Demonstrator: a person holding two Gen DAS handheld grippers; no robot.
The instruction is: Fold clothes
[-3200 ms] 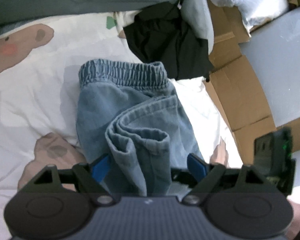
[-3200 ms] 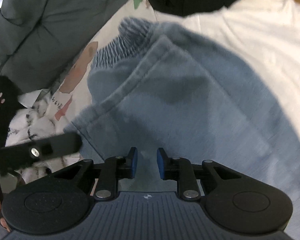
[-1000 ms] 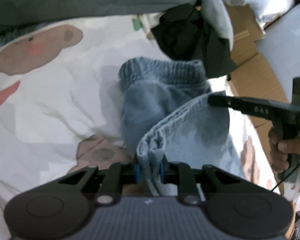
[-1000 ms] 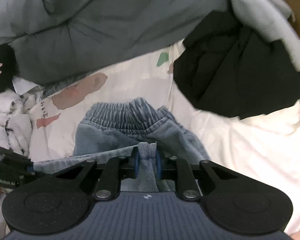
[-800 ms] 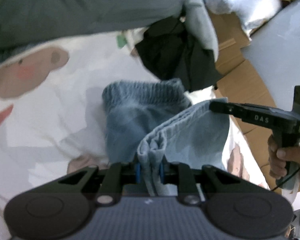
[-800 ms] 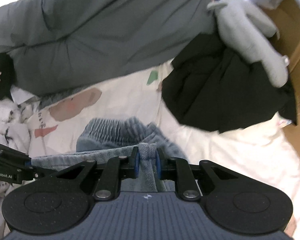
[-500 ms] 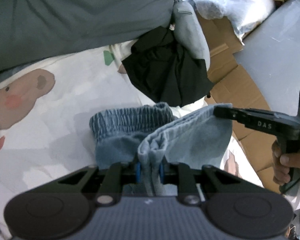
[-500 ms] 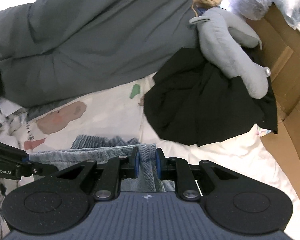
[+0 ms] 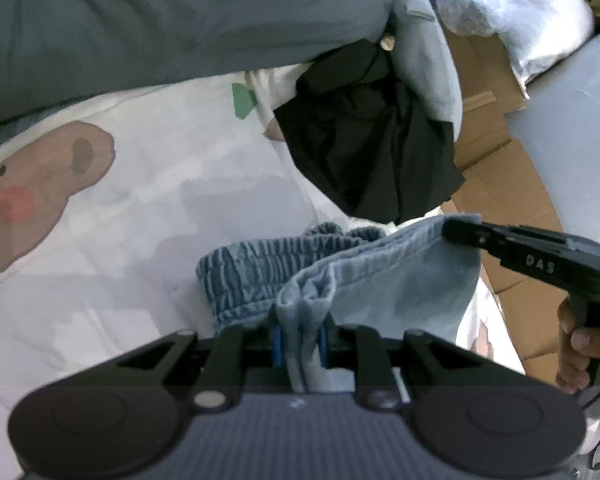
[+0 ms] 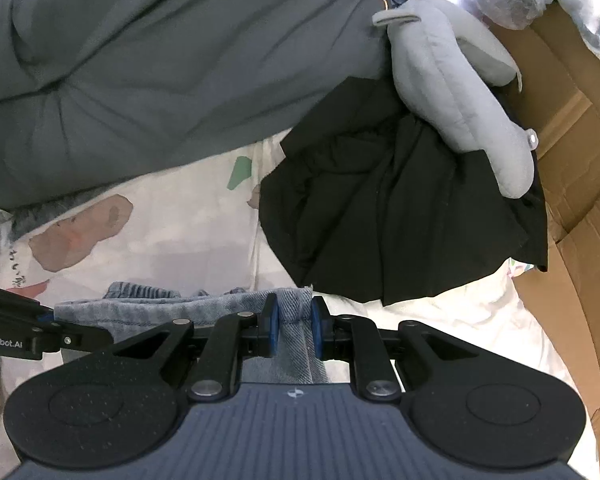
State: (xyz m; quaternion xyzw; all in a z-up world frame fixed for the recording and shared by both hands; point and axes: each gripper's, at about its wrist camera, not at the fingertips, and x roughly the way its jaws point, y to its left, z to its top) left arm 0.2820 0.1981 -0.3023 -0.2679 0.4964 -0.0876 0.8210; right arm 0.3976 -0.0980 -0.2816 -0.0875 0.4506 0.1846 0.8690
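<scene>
My left gripper (image 9: 299,336) is clamped on a bunched hem of the denim shorts (image 9: 384,280), pads nearly together on the fabric. The hem hangs stretched over the elastic waistband (image 9: 260,268), above the white cartoon-print sheet (image 9: 160,184). My right gripper (image 10: 292,326) pinches the hem's other corner likewise. A black garment (image 10: 400,220) lies just beyond, near a grey plush toy (image 10: 452,80).

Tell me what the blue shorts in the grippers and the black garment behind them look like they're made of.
Blue shorts: probably washed denim or a denim-look cotton; diagonal twill lines, faded blue, a stitched hem and a gathered elastic waistband. Black garment: looks like a thin, smooth, matte woven cloth falling in soft folds; the fibre can't be told.
</scene>
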